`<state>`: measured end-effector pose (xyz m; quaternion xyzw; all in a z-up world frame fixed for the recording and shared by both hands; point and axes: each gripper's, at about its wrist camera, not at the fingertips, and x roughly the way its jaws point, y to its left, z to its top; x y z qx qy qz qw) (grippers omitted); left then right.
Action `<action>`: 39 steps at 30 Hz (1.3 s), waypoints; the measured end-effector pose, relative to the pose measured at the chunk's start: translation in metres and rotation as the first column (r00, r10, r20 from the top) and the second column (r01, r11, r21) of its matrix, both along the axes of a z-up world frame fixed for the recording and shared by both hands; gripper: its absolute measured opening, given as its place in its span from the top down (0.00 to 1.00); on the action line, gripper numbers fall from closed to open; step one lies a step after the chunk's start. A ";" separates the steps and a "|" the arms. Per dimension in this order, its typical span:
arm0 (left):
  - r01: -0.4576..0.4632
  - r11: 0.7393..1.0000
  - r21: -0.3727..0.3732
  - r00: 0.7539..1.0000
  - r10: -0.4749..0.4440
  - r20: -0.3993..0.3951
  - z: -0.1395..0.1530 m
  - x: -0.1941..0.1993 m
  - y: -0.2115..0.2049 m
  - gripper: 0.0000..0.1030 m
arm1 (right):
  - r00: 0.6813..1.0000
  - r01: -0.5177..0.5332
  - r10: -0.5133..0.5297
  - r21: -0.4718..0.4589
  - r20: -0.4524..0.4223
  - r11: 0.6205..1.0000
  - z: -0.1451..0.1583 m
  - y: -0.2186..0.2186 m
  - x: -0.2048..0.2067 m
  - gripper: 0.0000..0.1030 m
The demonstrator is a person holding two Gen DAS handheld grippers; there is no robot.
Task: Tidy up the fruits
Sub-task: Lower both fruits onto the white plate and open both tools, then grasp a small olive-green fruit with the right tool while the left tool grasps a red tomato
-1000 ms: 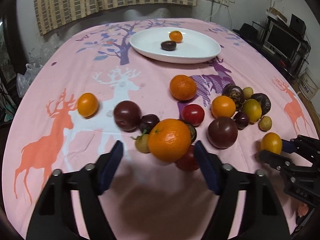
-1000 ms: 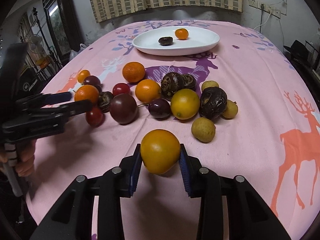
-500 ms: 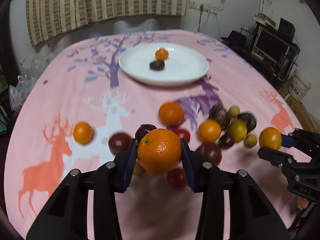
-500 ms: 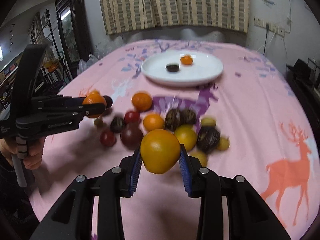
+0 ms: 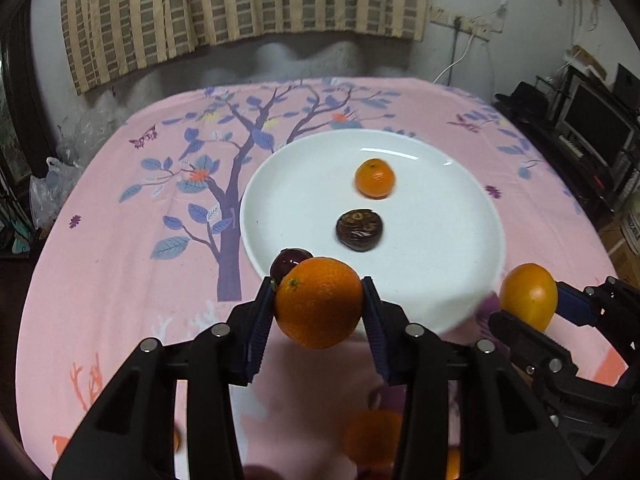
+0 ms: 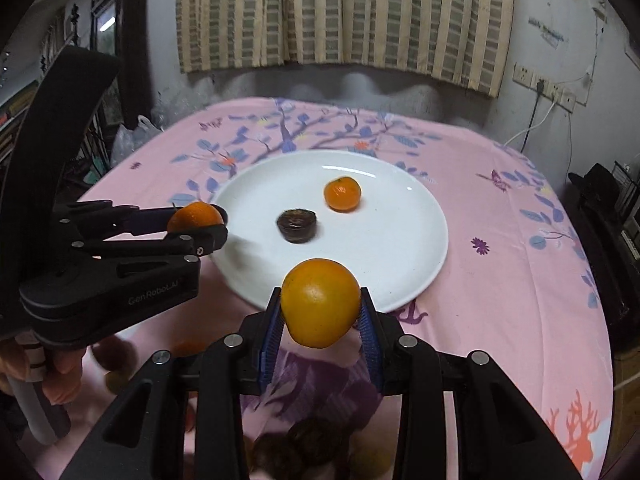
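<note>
My left gripper (image 5: 318,312) is shut on a large orange (image 5: 319,307) with a small dark plum (image 5: 289,261) attached behind it, held at the near edge of the white plate (image 5: 280,216). My right gripper (image 6: 320,320) is shut on a yellow-orange fruit (image 6: 320,302) just before the plate's (image 6: 420,240) near rim. The plate holds a small mandarin (image 5: 375,178) and a dark brown fruit (image 5: 359,229). The left gripper also shows in the right wrist view (image 6: 200,224), and the right gripper with its fruit shows in the left wrist view (image 5: 528,296).
The table has a pink cloth (image 5: 120,240) with tree and deer prints. Leftover fruits lie blurred below the grippers, an orange (image 5: 372,438) among them. A striped curtain (image 5: 240,0) hangs behind; shelves with electronics (image 5: 592,128) stand at the right.
Both grippers have lifted their fruits off the table and moved forward from the fruit pile to the plate's near edge.
</note>
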<state>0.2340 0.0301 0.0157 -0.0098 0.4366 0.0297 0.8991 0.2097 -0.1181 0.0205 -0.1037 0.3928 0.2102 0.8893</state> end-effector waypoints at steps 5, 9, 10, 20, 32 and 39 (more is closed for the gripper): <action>-0.024 1.000 -0.006 0.999 0.024 -0.026 -0.017 0.023 0.001 0.59 | 0.999 0.019 -0.020 -0.025 -0.050 1.000 -0.022 0.009 0.032 0.64; -0.059 0.995 -0.075 0.997 0.055 -0.047 -0.018 0.026 0.007 0.43 | 0.993 0.069 -0.068 0.010 -0.102 0.998 -0.031 0.005 0.039 0.58; -0.063 0.995 -0.076 0.998 0.061 -0.027 -0.013 0.021 0.008 0.35 | 0.992 0.078 -0.076 0.020 -0.096 0.997 -0.029 0.001 0.036 0.57; -0.036 0.992 -0.125 0.995 0.047 0.088 0.026 -0.063 0.019 0.15 | 0.991 0.117 -0.111 0.090 -0.075 0.989 -0.004 -0.059 -0.032 0.47; -0.019 0.994 -0.103 0.998 0.025 0.061 -0.003 -0.164 0.026 0.14 | 0.995 0.055 -0.052 0.029 -0.088 0.998 -0.024 -0.089 -0.144 0.46; -0.006 0.996 -0.091 1.000 0.008 0.023 -0.020 -0.196 0.024 0.14 | 0.986 0.078 -0.077 -0.003 -0.145 0.997 -0.050 -0.086 -0.150 0.46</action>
